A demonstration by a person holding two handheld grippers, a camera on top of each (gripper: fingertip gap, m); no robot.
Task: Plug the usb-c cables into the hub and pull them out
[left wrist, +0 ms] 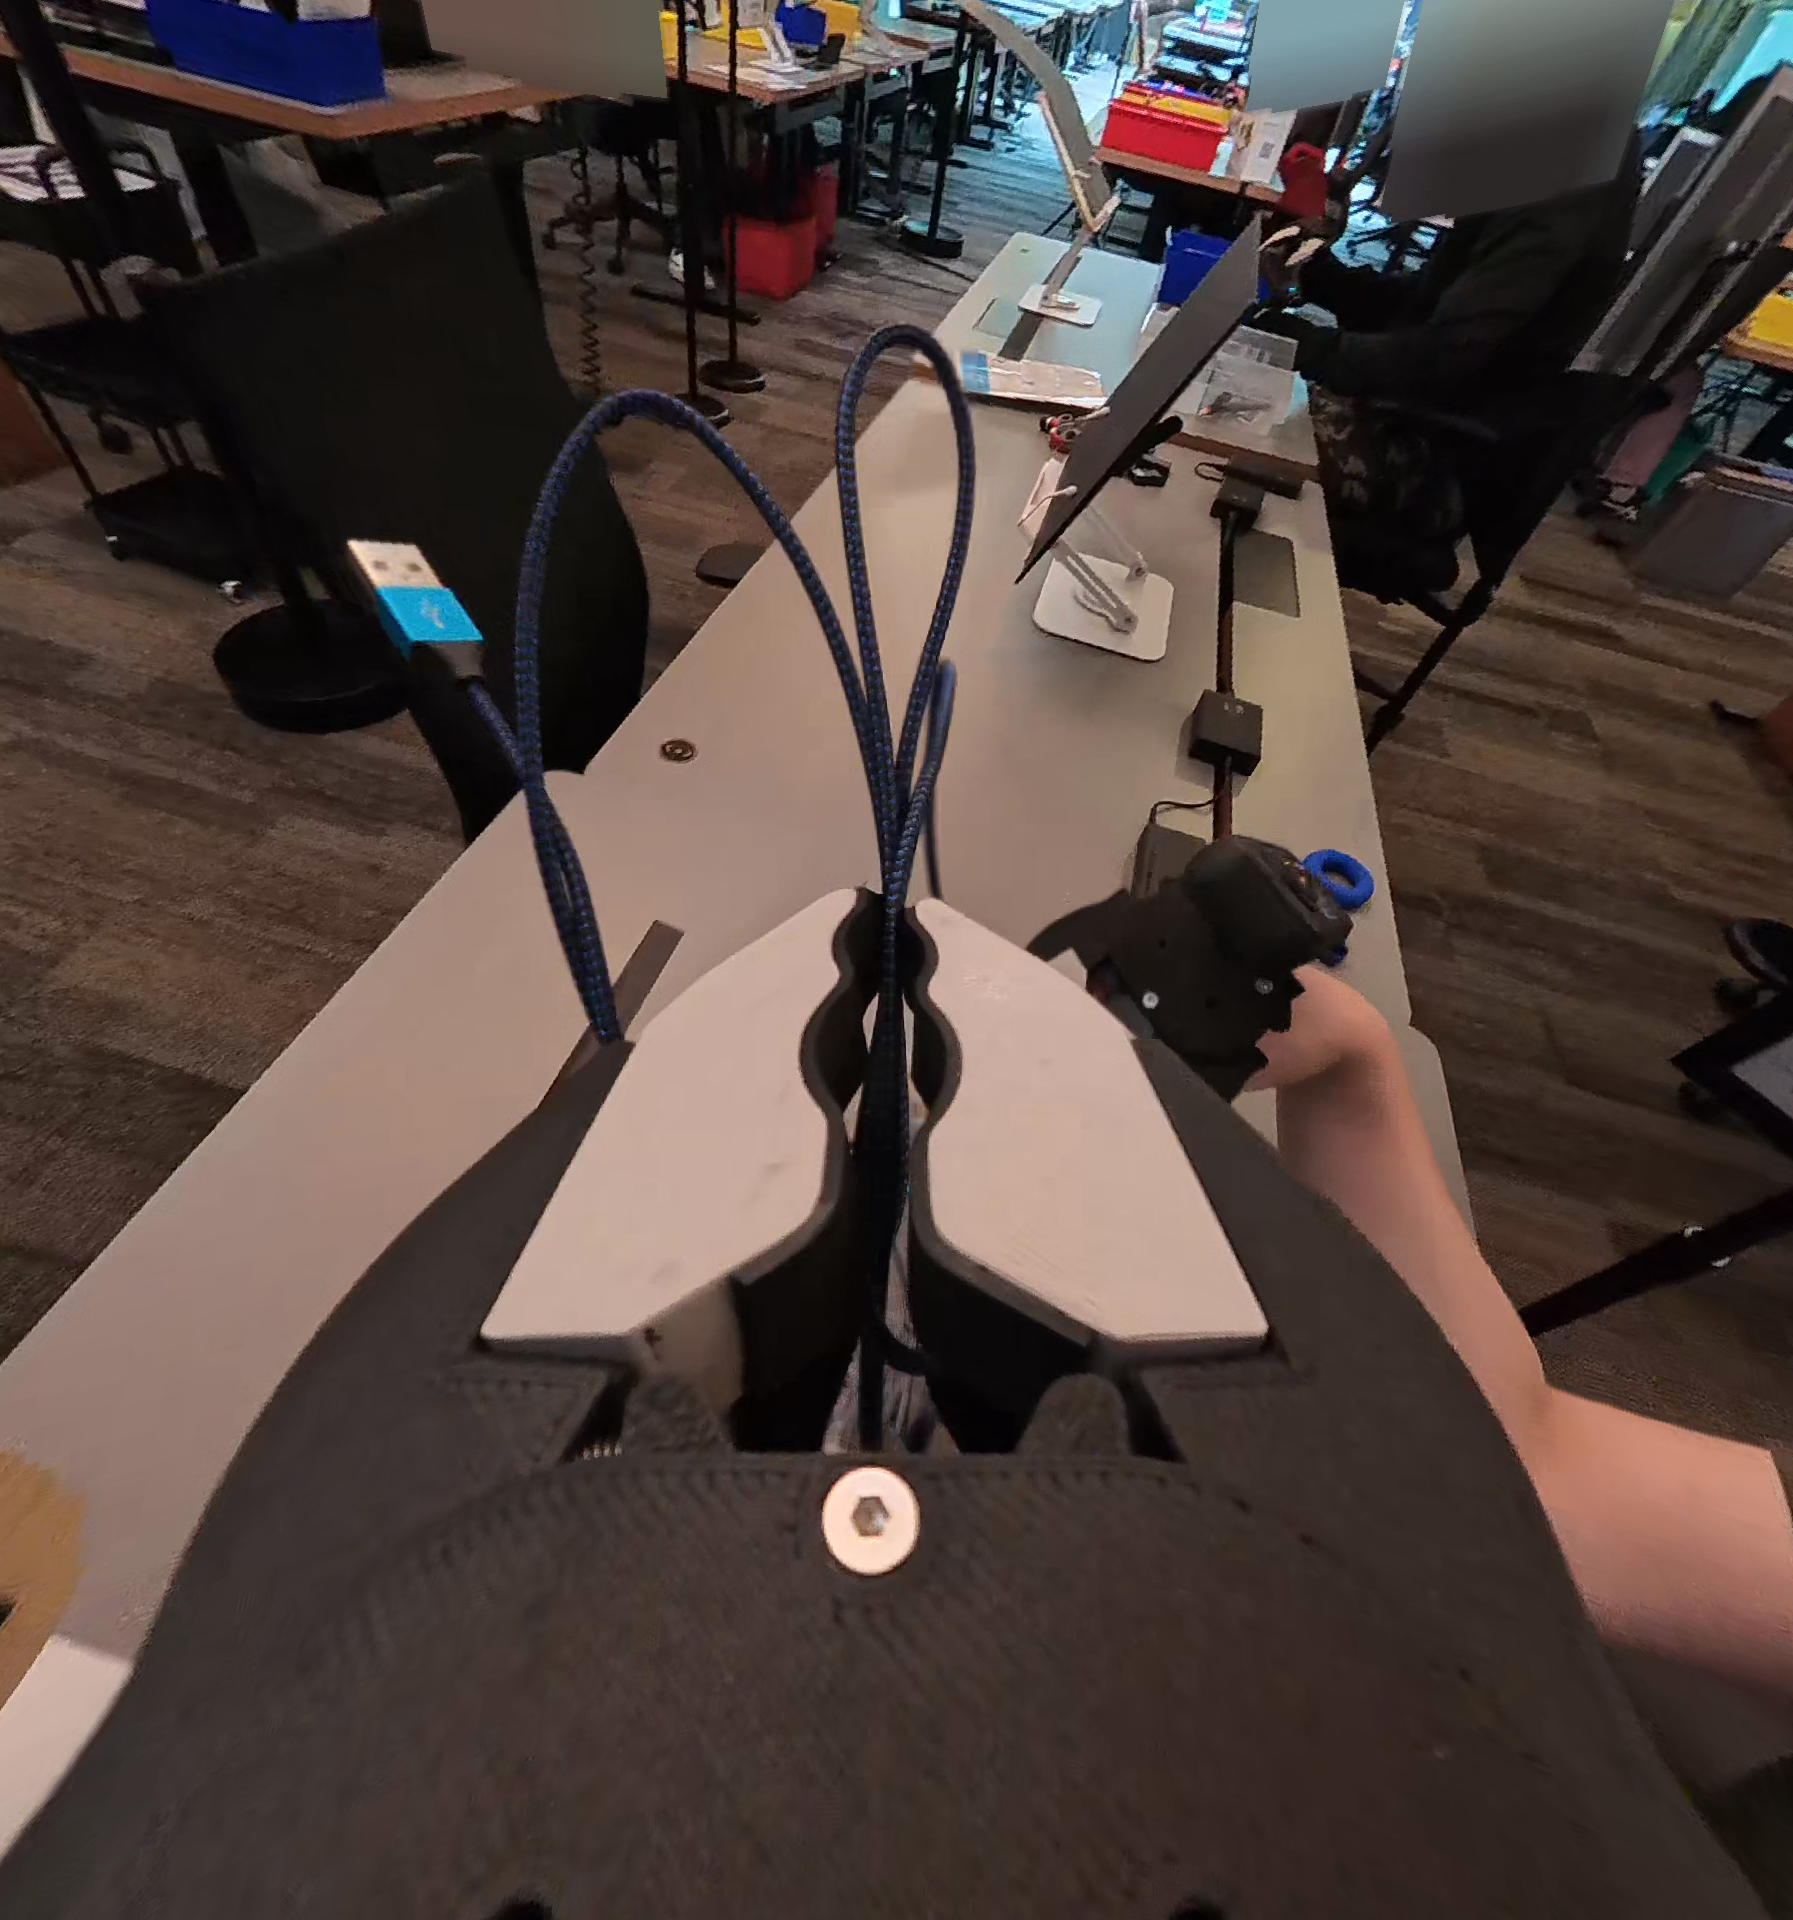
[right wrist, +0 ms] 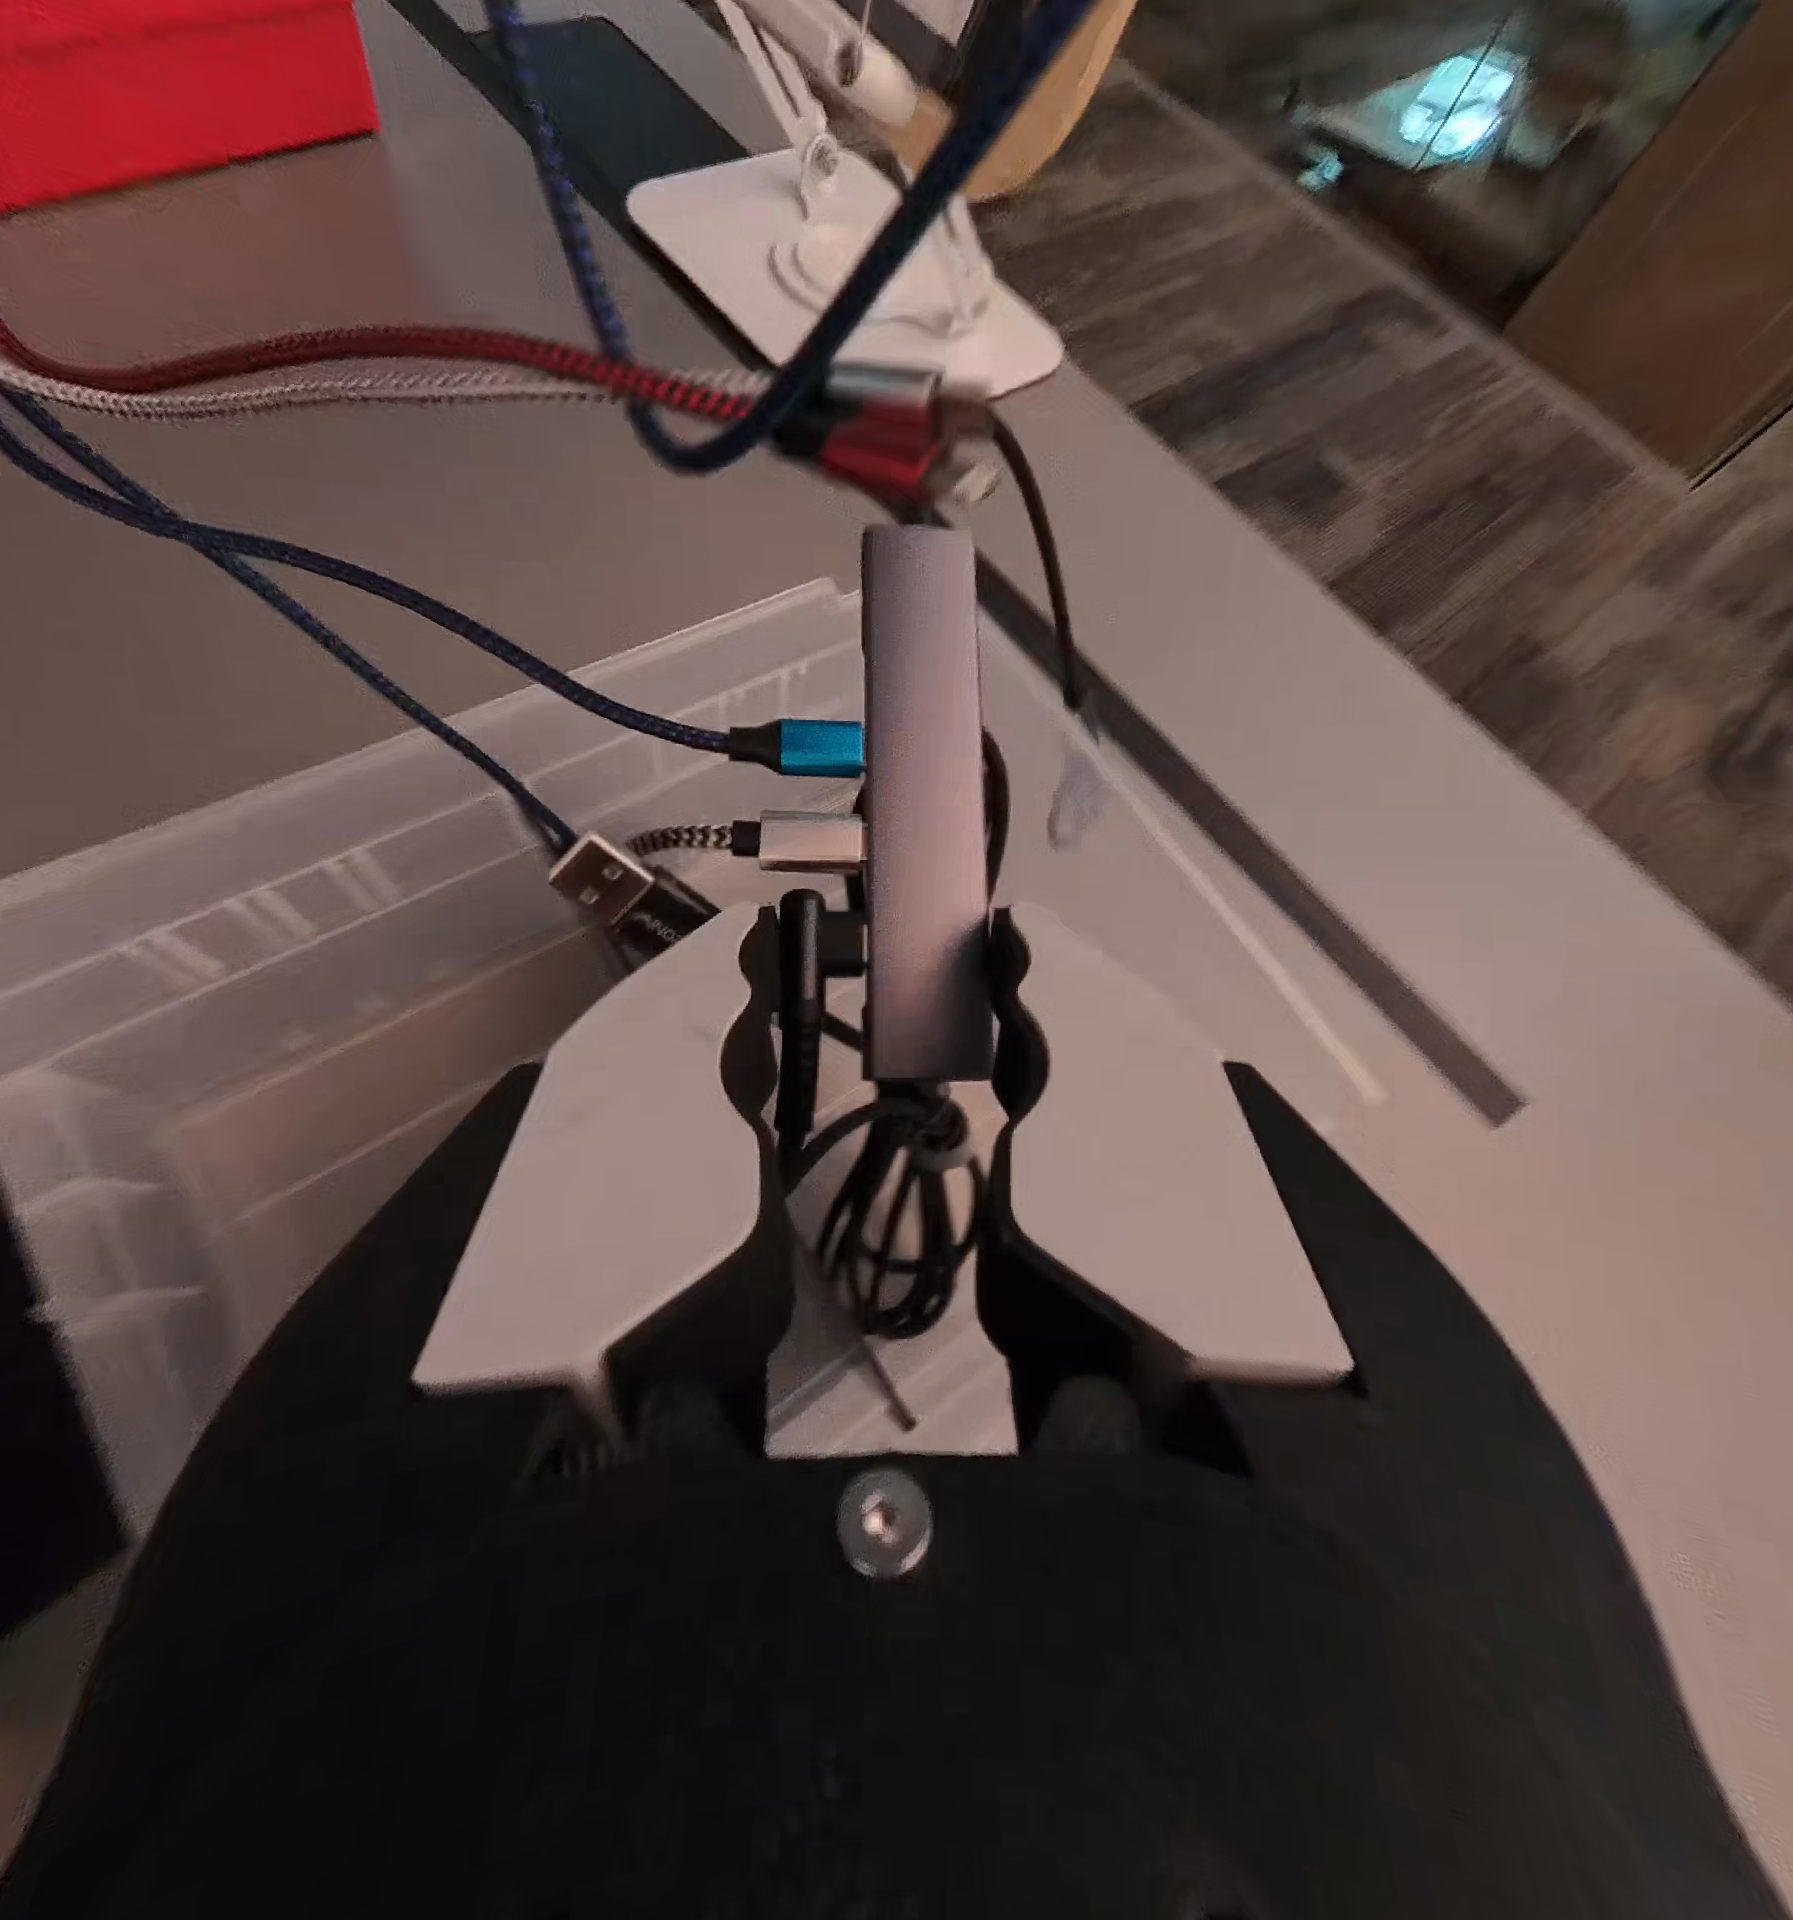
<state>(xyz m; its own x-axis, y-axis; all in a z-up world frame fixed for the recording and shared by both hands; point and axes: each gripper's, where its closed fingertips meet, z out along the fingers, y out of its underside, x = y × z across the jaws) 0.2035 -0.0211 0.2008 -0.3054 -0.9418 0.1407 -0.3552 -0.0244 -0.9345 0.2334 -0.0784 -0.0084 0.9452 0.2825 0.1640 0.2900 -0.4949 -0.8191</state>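
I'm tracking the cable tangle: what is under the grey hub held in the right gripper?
Under the grey hub, between the right gripper's fingers, hangs a tied coil of thin black cable above a clear plastic bin. Where the coil joins the hub is hidden.

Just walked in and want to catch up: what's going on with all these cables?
A person holds a tool in each hand at a grey table. The left tool is shut on a bundle of blue braided cable, whose blue plug hangs free, in no port. The right tool grips a grey hub upright above a clear bin. A blue-tipped connector and a silver one sit in the hub's side ports.
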